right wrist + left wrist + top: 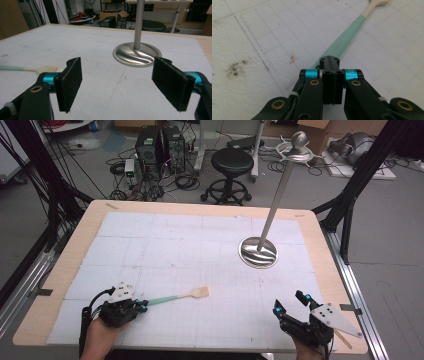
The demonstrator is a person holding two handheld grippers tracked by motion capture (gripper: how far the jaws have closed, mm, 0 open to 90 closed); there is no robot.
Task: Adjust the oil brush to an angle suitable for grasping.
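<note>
Inspection is finding the left tool (141, 306) clamping the brush's (176, 297) green handle end low on the worktop (200, 210), presumably for lifting, while the right tool (290, 303) is hovering open.

A: Item?
B: Brush (176, 297), mint-green handle, pale wooden neck and flat head.
A: Pose?
B: Flat on the white mat, handle end clamped, head pointing right, slightly away.

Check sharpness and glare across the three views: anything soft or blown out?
High view: even light, sharp, slight glare on the metal stand base. Left gripper view: the shut left gripper is crisp, while the green-handled brush blurs toward its far tip. Right gripper view: the open right gripper is sharp, with streaky reflections on the base; the background is soft.
</note>
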